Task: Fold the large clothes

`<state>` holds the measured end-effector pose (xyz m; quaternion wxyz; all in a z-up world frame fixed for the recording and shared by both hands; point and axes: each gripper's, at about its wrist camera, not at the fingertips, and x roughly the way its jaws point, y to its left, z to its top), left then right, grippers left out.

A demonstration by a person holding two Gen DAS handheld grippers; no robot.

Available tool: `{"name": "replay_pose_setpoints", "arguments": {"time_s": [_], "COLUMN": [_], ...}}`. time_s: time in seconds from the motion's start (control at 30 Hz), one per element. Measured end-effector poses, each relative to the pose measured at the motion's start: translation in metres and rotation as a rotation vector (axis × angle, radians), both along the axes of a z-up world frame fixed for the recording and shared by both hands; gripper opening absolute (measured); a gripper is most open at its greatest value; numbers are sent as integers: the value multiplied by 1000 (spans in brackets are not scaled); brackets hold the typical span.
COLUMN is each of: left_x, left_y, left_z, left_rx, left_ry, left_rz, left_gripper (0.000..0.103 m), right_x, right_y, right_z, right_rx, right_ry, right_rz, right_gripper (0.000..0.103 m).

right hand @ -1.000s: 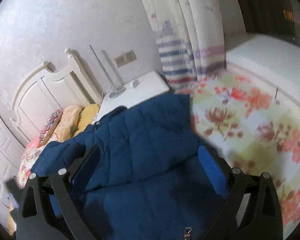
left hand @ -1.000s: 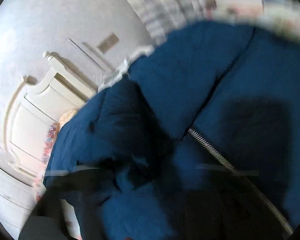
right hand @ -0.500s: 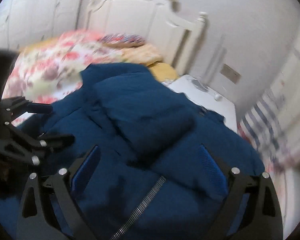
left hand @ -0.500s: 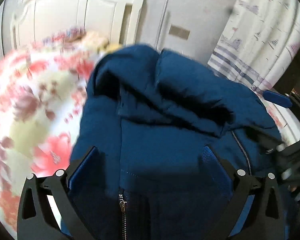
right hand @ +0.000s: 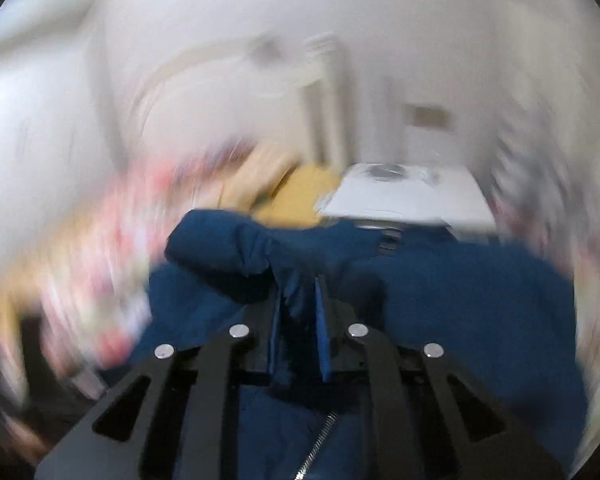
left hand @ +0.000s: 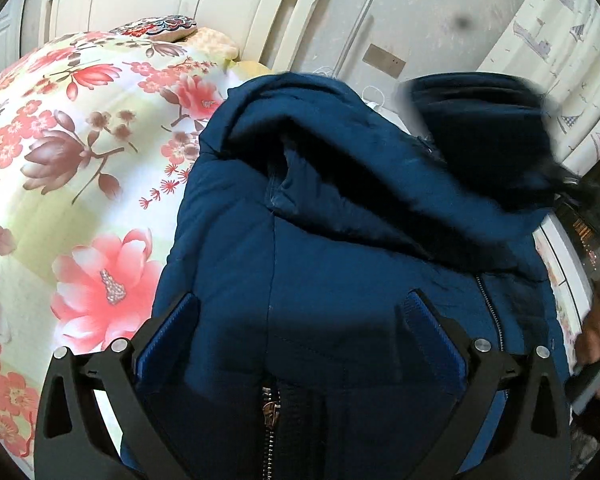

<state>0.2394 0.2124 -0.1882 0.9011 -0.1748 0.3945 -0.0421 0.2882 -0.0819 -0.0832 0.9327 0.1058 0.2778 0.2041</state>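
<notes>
Pinching a bunch of blue cloth, the right claw (right hand: 298,312) has just been closing; its pads now sit nearly together w/ a fold of the jacket (left hand: 340,260) caught between them. Left claw (left hand: 300,344) stands wide open, jaws either side of the zip (left hand: 270,408) end, pads not pressing anything as far as I can see.

Step in hand, by my read: draw the gripped part across the body to make a fold. To do it well: keep the pinch firm, lift only enough to clear the padded bulk, carry it over in one smooth sweep and lay it flat, not heaped. Left claw could pin the front near the zip so the whole thing doesn't drag along the bed (left hand: 80,168). Risk: thick quilted cloth may slip out or spring back.

Jacket: dark blue, padded, stitched in panels, metal zip down the front, hood or collar rumpled at the far end. It lies on the floral bed cover, bunched rather than flat. A dark blurred part on its far right side looks raised; can't tell which part it is.

Beyond: pillows (left hand: 160,28), white headboard (left hand: 220,4), a small white counter (right hand: 408,196) by the wall.
</notes>
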Motion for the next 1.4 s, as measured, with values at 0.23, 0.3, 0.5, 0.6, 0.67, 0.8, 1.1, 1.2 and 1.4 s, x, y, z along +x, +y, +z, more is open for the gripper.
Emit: {"name": "replay_pose_setpoints", "arguments": {"time_s": [0.23,0.3,0.5,0.6,0.67,0.8,1.1,1.2,1.4], "left_x": [2,-2,-14,2,20,57,35,21,7], "left_y": [-7,-2,7,-9,-24,-49,-16,13,46], "left_z": [2,5,38,55,62,51,29,27,21], "left_rx": [51,27,46,137,204,242,14,-100,-202], "left_ry": [16,-13,-120,-124,-127,-91,-208,-256,-267], "left_rz": [0,8,43,1,-21,-37,58,161,313], "left_gripper": [99,99,99,99,99,99,99,99,99], "right_x": [12,12,13,7,3,4,-15,-34,-10], "right_y": [-107,-111,-125,-141,-150,-148,-128,-128,-146], "right_z": [-73,-80,-97,-108,-111,-109,-73,-60,-94], "right_rx": [203,240,348,467,525,496,301,246,267], "right_ry": [266,273,262,256,237,226,5,-74,164], "right_rz": [-190,-189,-182,-204,-214,-205,-203,-253,-351], "right_gripper": [76,73,63,53,52,53,16,16,15]}}
